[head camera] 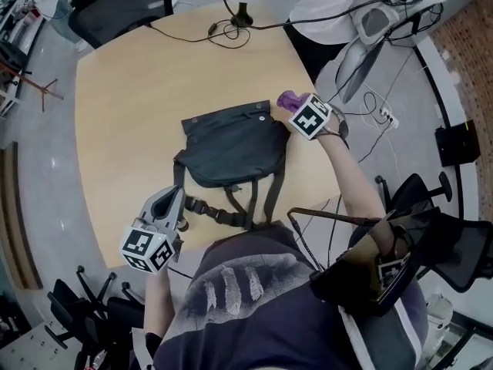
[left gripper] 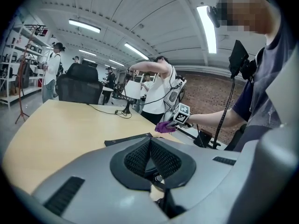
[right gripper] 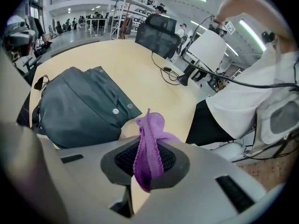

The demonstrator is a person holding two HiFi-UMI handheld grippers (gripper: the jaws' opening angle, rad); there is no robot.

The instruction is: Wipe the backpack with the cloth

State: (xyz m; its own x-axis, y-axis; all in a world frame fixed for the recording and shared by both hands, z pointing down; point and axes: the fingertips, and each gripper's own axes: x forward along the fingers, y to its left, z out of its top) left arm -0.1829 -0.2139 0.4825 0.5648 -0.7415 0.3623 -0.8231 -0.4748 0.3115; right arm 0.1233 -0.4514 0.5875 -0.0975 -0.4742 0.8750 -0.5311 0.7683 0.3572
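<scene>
A dark grey backpack (head camera: 235, 145) lies flat in the middle of the wooden table (head camera: 131, 91), its straps (head camera: 231, 206) trailing toward me. My right gripper (head camera: 296, 108) hovers at the bag's far right corner, shut on a purple cloth (head camera: 287, 99). In the right gripper view the cloth (right gripper: 149, 146) hangs bunched between the pads, with the backpack (right gripper: 79, 108) just to the left. My left gripper (head camera: 176, 196) sits at the bag's near left corner beside a strap. Its pads (left gripper: 140, 155) meet with nothing seen between them. From there the bag's flap edge (left gripper: 128, 139) and the cloth (left gripper: 164, 126) show ahead.
A black stand with looping cables (head camera: 239, 18) sits at the table's far edge. A person in white (head camera: 327, 6) stands beyond it. A black office chair (head camera: 123, 6) is at the far left, more chairs (head camera: 85, 299) at my near left.
</scene>
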